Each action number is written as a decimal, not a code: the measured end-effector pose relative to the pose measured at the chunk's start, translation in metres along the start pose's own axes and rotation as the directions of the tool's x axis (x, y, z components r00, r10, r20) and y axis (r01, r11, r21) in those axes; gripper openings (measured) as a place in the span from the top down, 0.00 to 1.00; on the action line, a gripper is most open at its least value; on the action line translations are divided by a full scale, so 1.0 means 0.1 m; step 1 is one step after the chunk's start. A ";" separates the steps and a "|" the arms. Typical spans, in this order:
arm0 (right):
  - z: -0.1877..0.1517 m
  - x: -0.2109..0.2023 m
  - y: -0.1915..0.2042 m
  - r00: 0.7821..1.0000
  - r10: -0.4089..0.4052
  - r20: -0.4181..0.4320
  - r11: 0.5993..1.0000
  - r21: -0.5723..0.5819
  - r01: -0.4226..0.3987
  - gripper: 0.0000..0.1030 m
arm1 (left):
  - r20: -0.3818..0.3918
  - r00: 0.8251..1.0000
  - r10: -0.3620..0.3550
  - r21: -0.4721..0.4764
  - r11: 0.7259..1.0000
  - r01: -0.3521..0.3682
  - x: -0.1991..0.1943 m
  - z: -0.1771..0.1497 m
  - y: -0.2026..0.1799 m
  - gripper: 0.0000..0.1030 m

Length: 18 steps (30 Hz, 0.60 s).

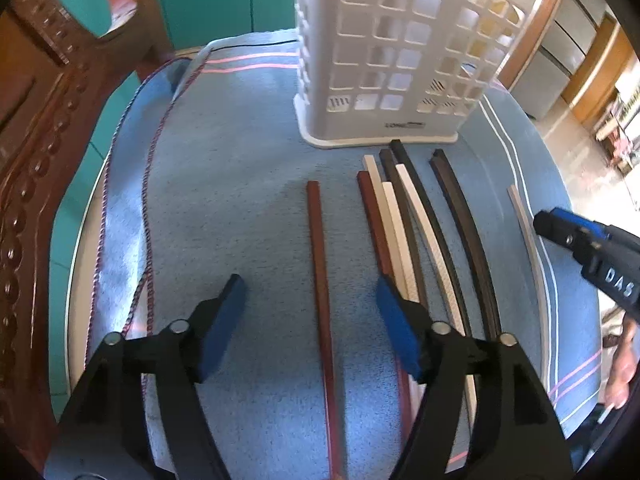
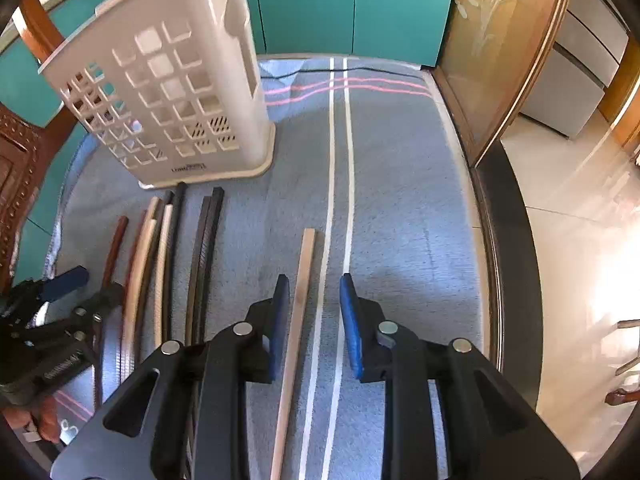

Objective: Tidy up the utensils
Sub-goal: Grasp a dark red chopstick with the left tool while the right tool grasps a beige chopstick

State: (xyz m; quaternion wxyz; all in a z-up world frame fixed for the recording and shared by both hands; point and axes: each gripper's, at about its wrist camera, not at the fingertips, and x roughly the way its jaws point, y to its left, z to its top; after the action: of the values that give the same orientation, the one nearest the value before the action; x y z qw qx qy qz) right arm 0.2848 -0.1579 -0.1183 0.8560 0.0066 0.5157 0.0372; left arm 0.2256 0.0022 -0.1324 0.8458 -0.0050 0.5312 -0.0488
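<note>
Left wrist view – fingers point(image 1: 312, 292) wide apart over a red-brown chopstick point(image 1: 320, 256), white utensil holder point(image 1: 380, 52) beyond – right fingers point(image 2: 314, 292) part-open, nothing gripped.

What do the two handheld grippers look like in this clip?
Both match: the left gripper and right gripper have matte black plastic linkage arms with teardrop cutouts, round silver pivot pins, and flat blue rubbery pads on the fingers. Seen from the left camera, the right gripper's black body carries white lettering. No cables or sleeves are visible.

Blue cloth point(image 1: 240, 200) nubby, matt; holder point(image 1: 380, 48) smooth white plastic; red-brown chopstick point(image 1: 320, 260) glossy lacquer.
</note>
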 end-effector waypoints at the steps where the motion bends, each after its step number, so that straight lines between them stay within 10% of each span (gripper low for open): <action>1: 0.00 -0.01 0.00 1.000 0.003 0.001 1.000 0.001 -0.003 0.73 | -0.001 1.000 -0.002 0.007 1.000 0.002 0.01 0.00 -0.02 0.27; 7: -0.02 -0.08 -0.05 1.000 0.028 0.002 1.000 0.000 -0.028 0.71 | 0.008 1.000 -0.007 0.013 1.000 0.007 0.04 0.05 0.01 0.22; 18: -0.01 -0.07 -0.21 1.000 0.020 -0.019 0.999 0.034 -0.019 0.66 | 0.015 0.997 0.078 -0.040 0.996 -0.077 0.10 0.25 0.07 0.47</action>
State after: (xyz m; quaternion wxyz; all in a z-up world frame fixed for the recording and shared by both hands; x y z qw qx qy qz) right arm 0.2818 -0.1798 -0.1142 0.8503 0.0256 0.5244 0.0370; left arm 0.2532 0.0075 -0.1311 0.8513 -0.0015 0.5247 -0.0052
